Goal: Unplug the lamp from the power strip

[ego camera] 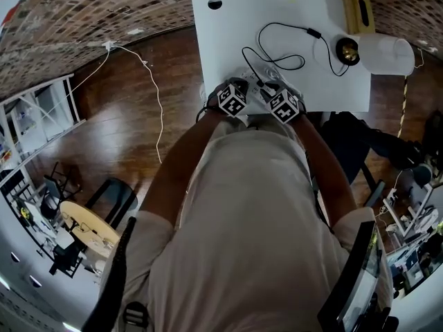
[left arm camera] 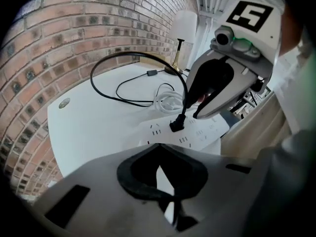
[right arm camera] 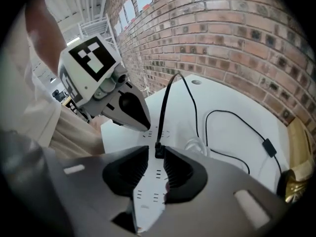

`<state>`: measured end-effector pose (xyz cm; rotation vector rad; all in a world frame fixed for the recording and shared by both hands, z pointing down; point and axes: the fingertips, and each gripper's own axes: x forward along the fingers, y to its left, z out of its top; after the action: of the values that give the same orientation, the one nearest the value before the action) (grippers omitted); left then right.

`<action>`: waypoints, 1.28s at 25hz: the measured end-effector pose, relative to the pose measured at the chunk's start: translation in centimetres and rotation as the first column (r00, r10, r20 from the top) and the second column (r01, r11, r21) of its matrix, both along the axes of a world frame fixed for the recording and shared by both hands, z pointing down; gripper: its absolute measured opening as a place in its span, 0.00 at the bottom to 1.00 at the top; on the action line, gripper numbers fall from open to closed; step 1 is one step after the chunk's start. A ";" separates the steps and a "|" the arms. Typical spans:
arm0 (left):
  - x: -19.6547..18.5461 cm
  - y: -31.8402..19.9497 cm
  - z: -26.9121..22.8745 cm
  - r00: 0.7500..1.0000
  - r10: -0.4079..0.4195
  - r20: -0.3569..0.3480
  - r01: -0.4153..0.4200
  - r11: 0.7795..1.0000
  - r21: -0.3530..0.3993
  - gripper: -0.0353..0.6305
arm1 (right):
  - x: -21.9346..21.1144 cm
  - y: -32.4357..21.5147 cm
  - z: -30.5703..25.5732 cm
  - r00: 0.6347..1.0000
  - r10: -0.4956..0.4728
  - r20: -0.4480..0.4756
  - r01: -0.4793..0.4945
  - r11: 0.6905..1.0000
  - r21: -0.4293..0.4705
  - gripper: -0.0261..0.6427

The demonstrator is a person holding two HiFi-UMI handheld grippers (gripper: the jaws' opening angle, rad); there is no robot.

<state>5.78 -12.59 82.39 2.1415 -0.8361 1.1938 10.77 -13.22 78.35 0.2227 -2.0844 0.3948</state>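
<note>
The right gripper point(right arm camera: 157, 153) is hanging just above the power strip point(right arm camera: 148, 194). Its jaws are standing apart, with the lamp's black plug point(right arm camera: 158, 150) sitting between the fingertips. The plug is resting in one of the strip's sockets, and the pads are not visibly pressing on it. The left gripper point(left arm camera: 158, 146) is hovering beside it near one end of the strip, its jaws closed together on nothing. The black cord point(ego camera: 277, 26) is rising from the plug and looping away from the strip across the white table point(ego camera: 228, 47). It is running to the lamp point(ego camera: 381, 54), which is sitting well apart from the strip.
</note>
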 end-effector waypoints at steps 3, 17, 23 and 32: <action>-0.4 -0.3 0.5 0.998 0.023 0.064 -0.028 0.997 0.070 0.06 | -0.4 -0.3 0.1 1.000 -0.028 -0.002 0.028 1.000 0.002 0.18; 1.1 -0.1 0.5 0.975 0.108 0.193 -0.155 0.957 0.247 0.04 | -1.6 -0.7 0.0 0.998 -0.069 -0.010 0.068 0.997 -0.037 0.08; 1.0 0.0 0.5 0.990 0.043 0.131 -0.074 0.969 0.236 0.04 | -1.7 -0.6 0.3 0.997 -0.070 -0.009 0.070 0.997 -0.027 0.08; 0.8 1.4 0.6 0.982 0.106 0.156 -0.134 0.974 0.181 0.04 | -2.1 -0.3 0.1 0.996 -0.084 -0.003 0.084 0.996 0.043 0.20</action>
<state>6.61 -11.23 83.04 2.3085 -0.9282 1.3954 8.63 -13.56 78.46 0.1602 -2.0949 0.2999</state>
